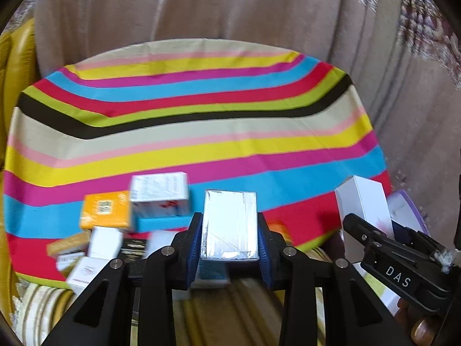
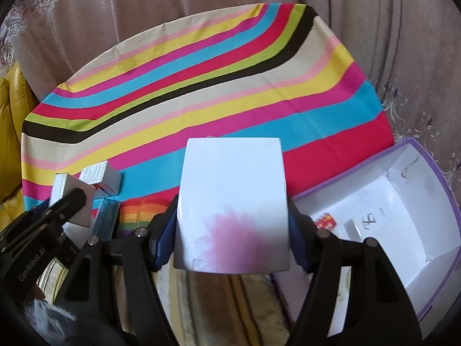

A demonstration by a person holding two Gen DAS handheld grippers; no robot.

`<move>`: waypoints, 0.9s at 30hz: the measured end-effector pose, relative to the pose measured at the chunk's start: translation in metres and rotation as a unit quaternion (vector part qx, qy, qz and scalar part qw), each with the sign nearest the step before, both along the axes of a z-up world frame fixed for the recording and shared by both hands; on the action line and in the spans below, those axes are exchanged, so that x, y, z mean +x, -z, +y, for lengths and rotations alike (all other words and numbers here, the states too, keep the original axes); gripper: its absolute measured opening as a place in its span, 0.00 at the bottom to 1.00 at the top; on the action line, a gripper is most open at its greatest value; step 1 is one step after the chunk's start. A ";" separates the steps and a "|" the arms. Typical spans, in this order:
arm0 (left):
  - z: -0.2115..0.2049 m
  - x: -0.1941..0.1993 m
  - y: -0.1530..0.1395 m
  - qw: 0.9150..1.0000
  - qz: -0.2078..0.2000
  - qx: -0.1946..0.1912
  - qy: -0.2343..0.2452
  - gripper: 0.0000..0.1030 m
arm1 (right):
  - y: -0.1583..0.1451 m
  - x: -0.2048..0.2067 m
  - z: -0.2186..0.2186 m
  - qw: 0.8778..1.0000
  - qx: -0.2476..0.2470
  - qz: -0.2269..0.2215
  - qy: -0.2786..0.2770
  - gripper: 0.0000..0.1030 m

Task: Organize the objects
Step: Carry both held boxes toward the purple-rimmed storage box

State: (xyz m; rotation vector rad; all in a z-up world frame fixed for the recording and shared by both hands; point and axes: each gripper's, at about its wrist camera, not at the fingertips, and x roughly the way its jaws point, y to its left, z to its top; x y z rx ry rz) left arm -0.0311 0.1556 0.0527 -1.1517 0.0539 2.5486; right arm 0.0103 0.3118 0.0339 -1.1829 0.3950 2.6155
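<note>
I have the left gripper [image 1: 230, 230] pinching a small silver-wrapped box [image 1: 229, 225] and the right gripper [image 2: 232, 225] clamped on a taller white box with a pink smudge [image 2: 233, 201], both held above the near edge of the striped tablecloth [image 2: 201, 92]. The open purple-rimmed storage box [image 2: 403, 201] sits at the near right corner. My worry: the cellophane looks slick, so a quick swing could let the silver box slip, or I clip the loose cartons [image 1: 109, 216] clustered at the near left edge.
</note>
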 end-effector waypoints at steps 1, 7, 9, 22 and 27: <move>0.006 0.002 0.001 1.000 -0.005 0.000 0.009 0.35 | 0.000 0.003 0.003 1.000 0.001 -0.001 0.004 0.67; 0.041 0.015 0.005 0.998 -0.017 -0.008 0.060 0.35 | 0.000 0.021 0.025 1.000 0.004 -0.013 0.028 0.67; 0.052 0.019 0.007 0.997 -0.021 -0.012 0.076 0.35 | 0.000 0.028 0.034 0.999 0.008 -0.017 0.038 0.67; 0.119 0.043 0.019 0.983 -0.054 -0.015 0.175 0.35 | 0.009 0.069 0.094 0.993 0.013 -0.042 0.109 0.67; 0.137 0.048 0.021 0.978 -0.064 -0.013 0.199 0.35 | 0.014 0.080 0.110 0.990 0.015 -0.050 0.130 0.67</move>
